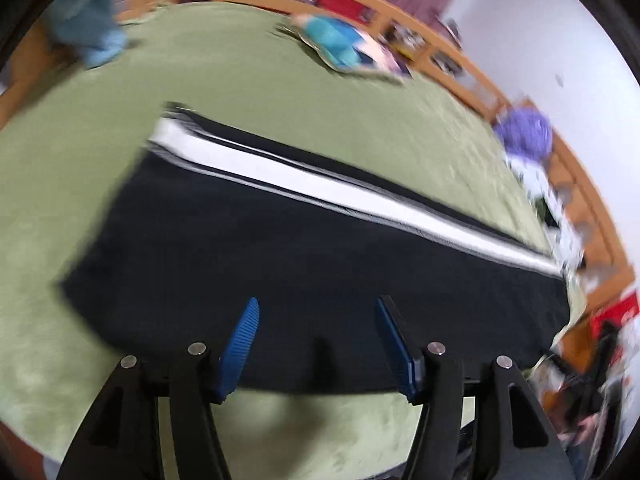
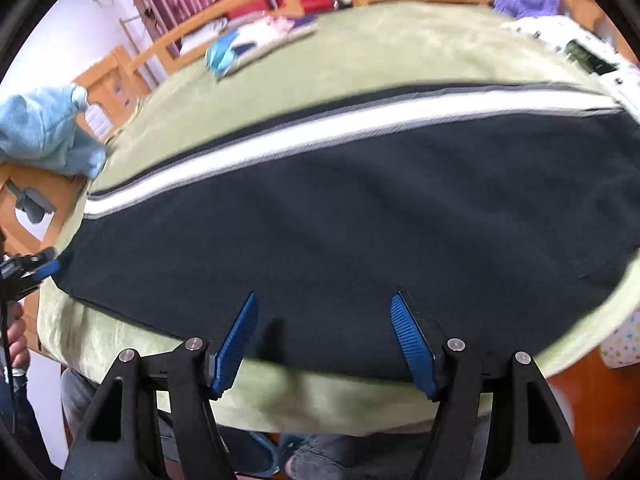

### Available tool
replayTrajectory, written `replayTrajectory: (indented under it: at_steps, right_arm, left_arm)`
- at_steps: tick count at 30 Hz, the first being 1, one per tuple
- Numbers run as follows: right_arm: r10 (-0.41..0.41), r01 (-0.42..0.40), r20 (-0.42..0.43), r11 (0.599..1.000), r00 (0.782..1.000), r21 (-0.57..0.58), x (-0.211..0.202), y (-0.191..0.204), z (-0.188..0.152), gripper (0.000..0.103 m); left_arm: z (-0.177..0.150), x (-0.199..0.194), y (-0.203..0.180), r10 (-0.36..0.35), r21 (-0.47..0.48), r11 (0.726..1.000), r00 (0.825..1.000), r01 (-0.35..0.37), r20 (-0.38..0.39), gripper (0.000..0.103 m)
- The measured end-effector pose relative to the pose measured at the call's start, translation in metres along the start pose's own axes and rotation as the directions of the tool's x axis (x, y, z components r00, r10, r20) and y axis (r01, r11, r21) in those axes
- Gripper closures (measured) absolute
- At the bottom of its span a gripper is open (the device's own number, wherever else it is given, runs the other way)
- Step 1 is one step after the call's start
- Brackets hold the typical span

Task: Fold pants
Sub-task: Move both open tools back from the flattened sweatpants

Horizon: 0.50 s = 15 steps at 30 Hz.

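Note:
Dark navy pants (image 1: 280,248) with a white side stripe (image 1: 320,184) lie flat and stretched out on the green cover (image 1: 280,92). My left gripper (image 1: 317,304) hovers open over their near edge, with nothing between its blue pads. In the right wrist view the same pants (image 2: 360,208) span the frame. My right gripper (image 2: 324,298) stands open over their near hem, also holding nothing. A blue finger (image 2: 48,269) of the left gripper shows by the pants' left end, with a hand (image 2: 16,340) below it.
A light blue garment (image 2: 44,128) hangs over the left corner of the wooden rail (image 2: 168,44). A colourful flat cushion (image 1: 340,46) lies at the far side. A purple fluffy thing (image 1: 524,136) and white patterned cloth (image 1: 560,220) sit at the right end.

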State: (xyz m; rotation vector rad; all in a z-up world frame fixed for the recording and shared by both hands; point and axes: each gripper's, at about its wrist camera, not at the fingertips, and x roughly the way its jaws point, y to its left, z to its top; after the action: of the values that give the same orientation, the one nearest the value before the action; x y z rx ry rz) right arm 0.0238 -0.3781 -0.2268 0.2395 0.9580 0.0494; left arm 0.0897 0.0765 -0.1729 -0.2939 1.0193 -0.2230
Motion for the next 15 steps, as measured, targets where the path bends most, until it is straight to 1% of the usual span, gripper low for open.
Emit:
replayTrajectory:
  at_steps: [1,2,3,4,5,6,7,8,9,11,13,14,15]
  right_arm:
    - [-0.027,0.026,0.026,1.0,0.999,0.009,-0.009,-0.009,0.001,0.035]
    - [-0.061,0.058,0.065,0.998,0.996,0.038,-0.023,-0.026,0.003,0.035]
    - [-0.082,0.076,0.086,0.995,0.993,0.063,-0.031,-0.039,0.004,0.035]
    - [-0.122,0.111,0.105,0.988,0.987,0.103,-0.04,-0.059,0.004,0.034]
    - [-0.174,0.159,0.106,0.977,0.979,0.139,-0.046,-0.077,0.005,0.033]
    - [-0.204,0.186,0.102,0.969,0.974,0.164,-0.048,-0.091,0.004,0.033]
    - [-0.229,0.208,0.09,0.958,0.969,0.196,-0.049,-0.11,0.004,0.033]
    - [-0.247,0.225,0.075,0.949,0.966,0.222,-0.048,-0.128,0.003,0.033]
    - [-0.262,0.239,0.067,0.941,0.963,0.24,-0.047,-0.14,0.004,0.033]
    - [-0.302,0.268,0.076,0.918,0.95,0.293,-0.05,-0.171,0.006,0.033]
    - [-0.308,0.256,0.106,0.904,0.945,0.341,-0.055,-0.195,0.01,0.031]
    - [-0.306,0.241,0.122,0.894,0.944,0.378,-0.054,-0.211,0.016,0.026]
    - [-0.306,0.232,0.129,0.884,0.943,0.406,-0.052,-0.222,0.018,0.023]
  left_arm:
    - [-0.002,0.014,-0.011,0.03,0.024,0.999,0.999,-0.029,-0.018,0.045]
    - [-0.004,0.022,-0.015,0.053,0.036,0.998,0.998,-0.053,-0.025,0.045]
    - [-0.008,0.029,-0.017,0.091,0.046,0.995,0.995,-0.089,-0.034,0.045]
    - [-0.019,0.036,-0.016,0.157,0.065,0.986,0.986,-0.154,-0.057,0.045]
    - [-0.025,0.044,-0.013,0.214,0.091,0.974,0.973,-0.206,-0.086,0.048]
    - [-0.029,0.046,-0.011,0.221,0.112,0.971,0.971,-0.21,-0.089,0.048]
    - [-0.032,0.04,-0.01,0.216,0.126,0.97,0.974,-0.206,-0.068,0.048]
    - [-0.033,0.033,-0.008,0.226,0.124,0.969,0.971,-0.216,-0.075,0.048]
    - [-0.032,0.027,-0.006,0.231,0.115,0.969,0.969,-0.22,-0.09,0.048]
    - [-0.028,0.012,-0.001,0.218,0.078,0.974,0.972,-0.211,-0.092,0.048]
    - [-0.027,-0.001,0.004,0.209,0.046,0.978,0.975,-0.206,-0.081,0.048]
    - [-0.026,-0.006,0.006,0.211,0.03,0.977,0.975,-0.209,-0.076,0.048]
    - [-0.025,-0.007,0.005,0.214,0.023,0.977,0.974,-0.213,-0.071,0.048]
